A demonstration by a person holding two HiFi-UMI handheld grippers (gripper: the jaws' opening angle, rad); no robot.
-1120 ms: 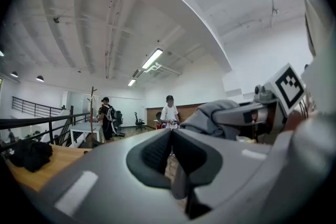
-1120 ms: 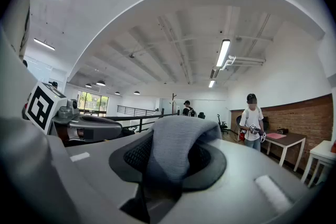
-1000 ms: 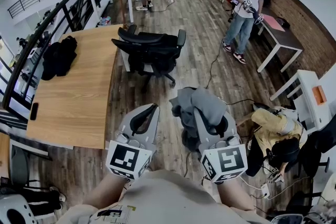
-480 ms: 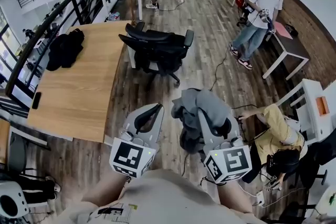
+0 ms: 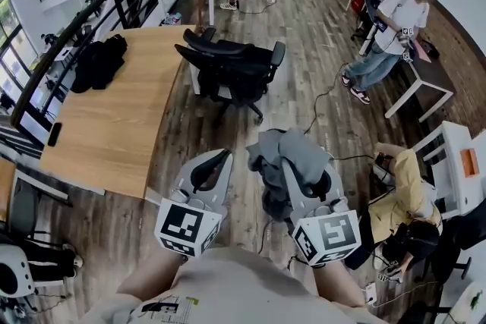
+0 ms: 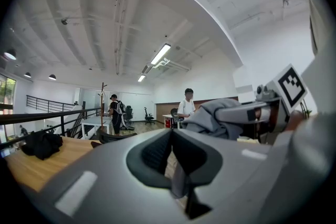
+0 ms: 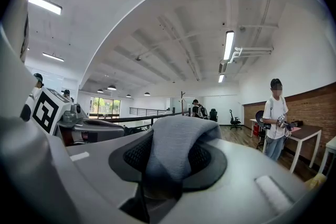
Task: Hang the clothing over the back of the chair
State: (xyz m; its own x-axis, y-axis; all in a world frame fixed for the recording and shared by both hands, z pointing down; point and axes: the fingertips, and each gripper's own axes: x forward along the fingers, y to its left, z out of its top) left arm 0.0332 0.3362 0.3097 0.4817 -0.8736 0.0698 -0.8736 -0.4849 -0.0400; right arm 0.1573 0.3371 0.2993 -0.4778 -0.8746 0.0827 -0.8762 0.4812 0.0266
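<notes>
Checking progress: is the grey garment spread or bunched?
Bunched: the grey garment hangs in a wad clamped in the right gripper, away from the office chair.

Black bundle point(image 5: 97, 63) on wooden table point(image 5: 114, 133)

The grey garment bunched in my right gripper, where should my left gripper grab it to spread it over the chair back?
Probably take the loose fold on the left of the grey garment, bringing the left gripper in sideways. The right gripper pinches the bundle's middle, so that slack edge is free and nearest.
</notes>
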